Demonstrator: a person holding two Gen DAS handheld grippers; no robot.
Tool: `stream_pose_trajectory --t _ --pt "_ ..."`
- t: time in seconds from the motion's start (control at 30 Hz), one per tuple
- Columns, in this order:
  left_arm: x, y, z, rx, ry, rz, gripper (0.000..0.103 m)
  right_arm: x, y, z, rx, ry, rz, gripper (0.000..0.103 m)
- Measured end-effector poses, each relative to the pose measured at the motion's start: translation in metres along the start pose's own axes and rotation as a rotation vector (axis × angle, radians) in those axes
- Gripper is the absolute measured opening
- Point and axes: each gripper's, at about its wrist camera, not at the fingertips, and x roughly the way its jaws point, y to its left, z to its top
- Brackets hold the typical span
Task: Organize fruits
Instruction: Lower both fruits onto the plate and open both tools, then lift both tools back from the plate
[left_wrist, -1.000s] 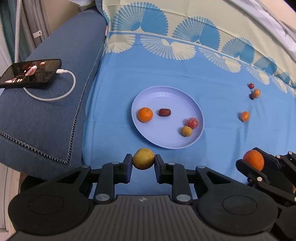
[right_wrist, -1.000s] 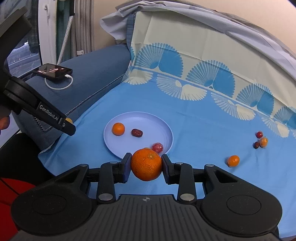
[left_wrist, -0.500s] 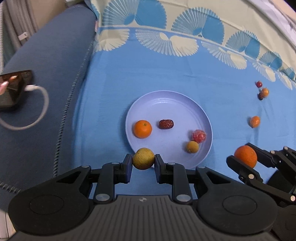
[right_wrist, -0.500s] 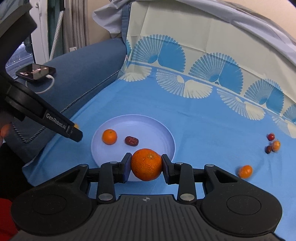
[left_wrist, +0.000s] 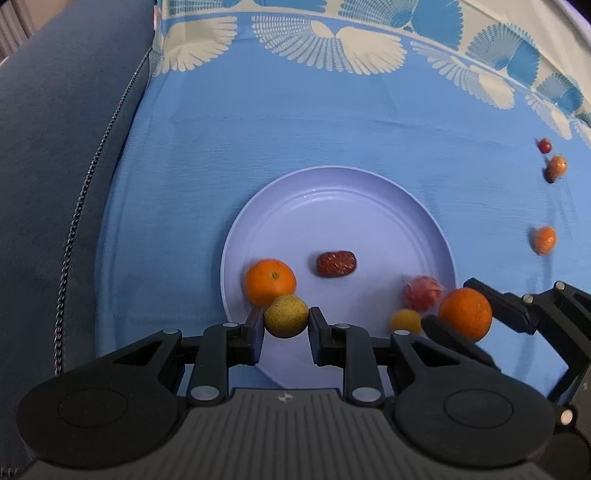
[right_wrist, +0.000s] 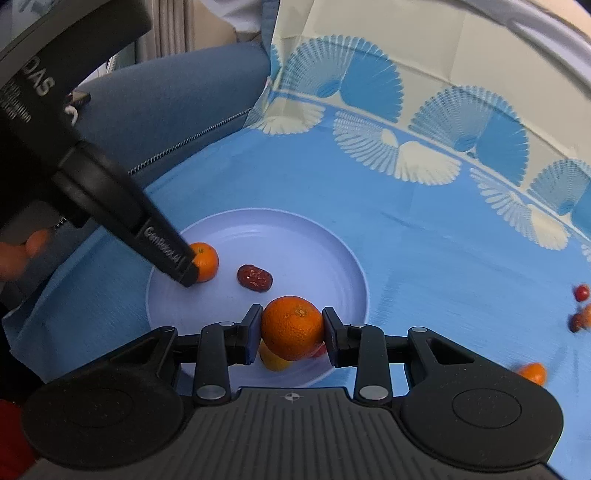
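A lilac plate (left_wrist: 369, 206) lies on the blue cloth and holds a small orange (left_wrist: 270, 282), a dark red date (left_wrist: 336, 263), a pink wrapped fruit (left_wrist: 423, 293) and a small yellow fruit (left_wrist: 405, 320). My left gripper (left_wrist: 286, 326) is shut on a yellow-green fruit (left_wrist: 286, 315) over the plate's near left rim. My right gripper (right_wrist: 291, 328) is shut on a large orange (right_wrist: 291, 326) over the plate's (right_wrist: 332, 251) near right part; that orange also shows in the left wrist view (left_wrist: 465, 314).
Loose small fruits lie on the cloth to the right: an orange one (left_wrist: 544, 240), another orange one (left_wrist: 556, 166) beside a dark one, and a red one (left_wrist: 544, 146). A dark blue sofa arm (left_wrist: 55, 166) rises on the left. A patterned cloth covers the back.
Both grippers have moved forward with their fruits and now hang over the plate's near edge. The phone on the sofa arm has left the left wrist view.
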Motion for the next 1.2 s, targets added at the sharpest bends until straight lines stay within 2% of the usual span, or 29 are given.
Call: stream_pose_trajectory --t 0.07,0.1,0.13,0.17,0.2,0.27,0.4,0.63,0.77,0.97,1.2 --pt "0.004 0.001 0.005 0.005 -0.008 0.000 0.028 0.009 0.000 0.002 -0.003 0.005 0.006 0.037" --pt "0.004 0.002 0.008 0.003 -0.024 -0.003 0.038 0.013 -0.001 0.003 -0.008 0.003 0.007 0.037" --pt "0.002 0.002 0.011 0.001 -0.039 -0.008 0.052 0.016 -0.001 0.005 -0.020 -0.003 0.006 0.038" --pt "-0.001 0.004 0.013 -0.006 -0.060 -0.010 0.085 0.017 -0.001 0.006 -0.031 -0.007 0.007 0.046" --pt "-0.006 0.005 0.015 -0.019 -0.093 -0.005 0.103 0.018 0.000 0.009 -0.042 -0.007 0.012 0.066" --pt "-0.021 0.009 0.015 -0.029 -0.186 -0.006 0.103 0.014 0.000 0.011 -0.050 -0.016 0.006 0.084" --pt "-0.035 0.015 0.003 -0.016 -0.178 0.009 0.103 -0.005 0.000 0.004 -0.029 0.006 0.013 0.091" --pt "-0.060 0.029 -0.053 -0.063 -0.095 0.073 0.103 -0.055 0.007 -0.024 0.054 0.066 0.027 0.096" --pt "-0.078 0.035 -0.080 -0.084 -0.077 0.092 0.103 -0.084 0.012 -0.031 0.099 0.041 0.026 0.098" --pt "-0.105 0.020 -0.099 -0.082 -0.096 0.090 0.103 -0.121 0.016 -0.034 0.115 -0.045 -0.038 0.099" --pt "-0.132 -0.010 -0.114 -0.015 -0.160 0.083 0.103 -0.156 0.011 -0.045 0.166 -0.107 -0.079 0.100"
